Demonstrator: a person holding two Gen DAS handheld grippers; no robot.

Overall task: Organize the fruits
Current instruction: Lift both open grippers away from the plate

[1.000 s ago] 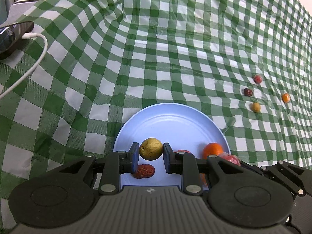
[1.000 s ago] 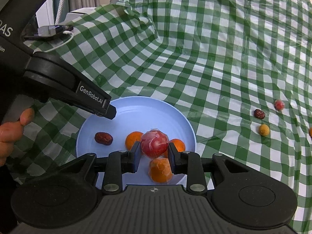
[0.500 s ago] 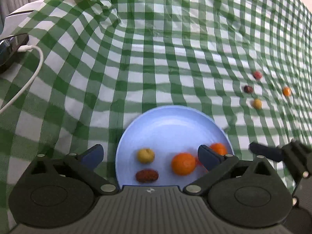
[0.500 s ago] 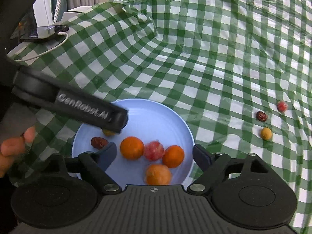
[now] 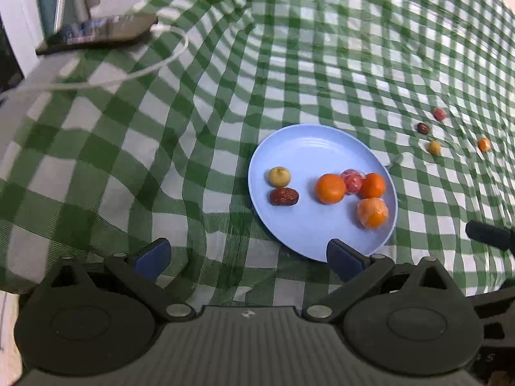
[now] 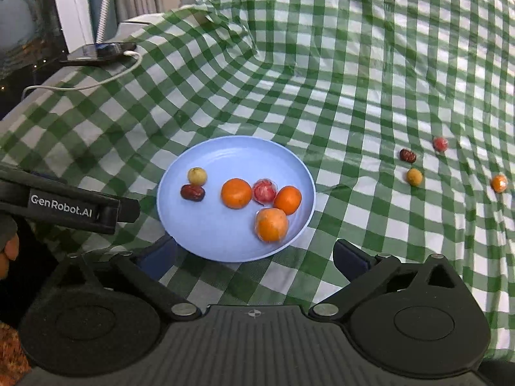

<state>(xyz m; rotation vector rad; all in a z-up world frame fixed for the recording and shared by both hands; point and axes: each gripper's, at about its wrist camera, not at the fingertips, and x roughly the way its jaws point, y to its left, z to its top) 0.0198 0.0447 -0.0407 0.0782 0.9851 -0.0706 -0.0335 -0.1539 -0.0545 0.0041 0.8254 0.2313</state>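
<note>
A light blue plate (image 5: 309,138) (image 6: 231,154) on the green checked cloth holds a yellow fruit (image 5: 279,176), a red date (image 5: 284,196), two oranges (image 5: 330,188), a red wrapped fruit (image 5: 352,181) and a wrapped orange (image 5: 372,212). My left gripper (image 5: 249,255) is open and empty, back from the plate's near left edge. My right gripper (image 6: 256,255) hangs over the plate's near rim, its jaws opening with nothing between them. Off to the right on the cloth lie a red fruit (image 6: 440,143), a dark date (image 6: 407,155), a yellow fruit (image 6: 414,177) and a small orange (image 6: 499,183).
A phone (image 6: 99,52) with a white cable (image 6: 106,78) lies at the table's far left corner. The cloth is rumpled into folds behind the plate. A hand (image 6: 8,251) holds the left gripper's body (image 6: 61,206) left of the plate.
Both grippers opened and let go: the yellow fruit and the red wrapped fruit now lie on the plate. Both pulled back and up; the left one also swung left.
</note>
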